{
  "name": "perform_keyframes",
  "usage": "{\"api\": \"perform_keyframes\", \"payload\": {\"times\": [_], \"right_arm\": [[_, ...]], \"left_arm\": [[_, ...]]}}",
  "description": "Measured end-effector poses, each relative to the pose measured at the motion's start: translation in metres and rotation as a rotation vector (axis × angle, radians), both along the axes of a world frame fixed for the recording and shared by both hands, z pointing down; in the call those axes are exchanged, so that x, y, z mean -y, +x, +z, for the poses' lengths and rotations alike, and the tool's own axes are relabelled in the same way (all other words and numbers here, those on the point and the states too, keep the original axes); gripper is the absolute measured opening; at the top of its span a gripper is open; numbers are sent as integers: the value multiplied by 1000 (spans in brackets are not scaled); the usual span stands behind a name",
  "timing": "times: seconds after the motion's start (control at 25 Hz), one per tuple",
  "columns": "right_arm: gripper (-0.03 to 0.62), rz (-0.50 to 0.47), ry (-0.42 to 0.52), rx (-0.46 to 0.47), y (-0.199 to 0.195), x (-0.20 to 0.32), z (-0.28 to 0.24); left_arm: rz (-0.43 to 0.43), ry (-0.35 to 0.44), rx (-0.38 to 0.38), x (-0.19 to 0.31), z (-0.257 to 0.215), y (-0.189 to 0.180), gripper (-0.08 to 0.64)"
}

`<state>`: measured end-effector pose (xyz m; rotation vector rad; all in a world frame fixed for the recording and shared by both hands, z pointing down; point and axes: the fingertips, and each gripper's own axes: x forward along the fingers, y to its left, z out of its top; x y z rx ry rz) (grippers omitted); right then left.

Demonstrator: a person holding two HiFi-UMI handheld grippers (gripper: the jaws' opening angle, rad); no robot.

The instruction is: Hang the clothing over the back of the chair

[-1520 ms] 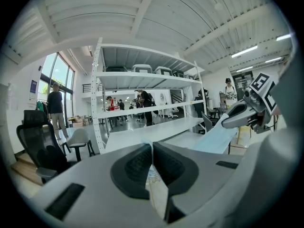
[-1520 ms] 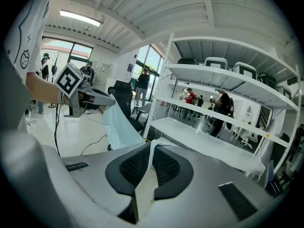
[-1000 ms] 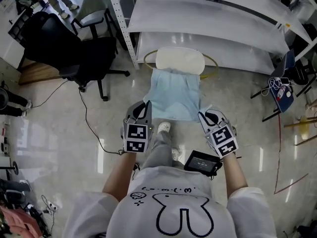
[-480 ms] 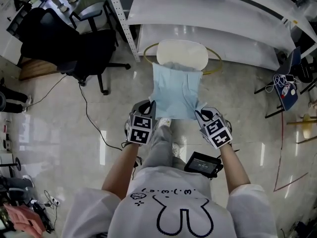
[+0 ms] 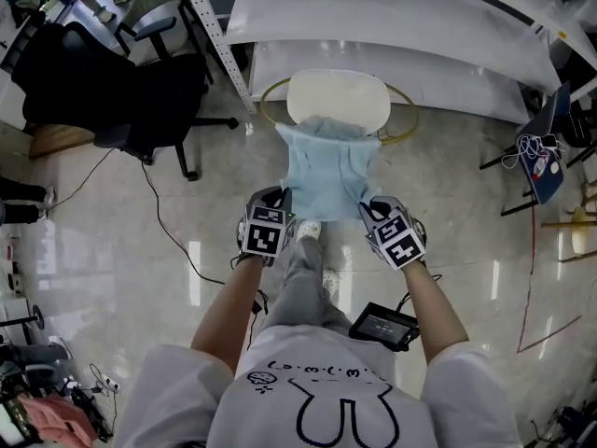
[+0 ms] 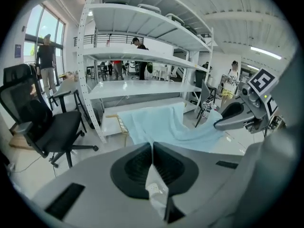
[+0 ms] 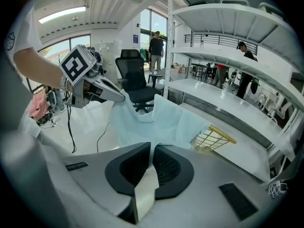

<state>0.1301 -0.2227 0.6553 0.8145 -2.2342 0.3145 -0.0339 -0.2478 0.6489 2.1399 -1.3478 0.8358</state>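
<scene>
From above, the person is holding the left gripper [image 5: 279, 199] and the right gripper [image 5: 371, 210] at the two near corners of the pale blue clothing [image 5: 325, 166], whose far edge is bunching against the cream chair [image 5: 338, 99]. Looking along the left gripper, its jaws are clamping together on a fold of that fabric, the rest spreading ahead below a white shelving rack [image 6: 142, 87]. Looking along the right gripper, its jaws are likewise pinching a strip of the cloth, which is sagging between both tools beside a yellow wire frame [image 7: 213, 136].
</scene>
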Motion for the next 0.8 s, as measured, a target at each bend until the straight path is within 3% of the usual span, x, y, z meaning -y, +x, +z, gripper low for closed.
{"api": "perform_keyframes", "payload": {"times": [0.4, 0.8], "right_arm": [[34, 68, -82, -34, -2, 44, 48], [44, 151, -137, -56, 1, 75, 86]], "left_arm": [[-76, -145, -61, 39, 51, 3, 25], [-79, -192, -98, 69, 78, 8, 27]]}}
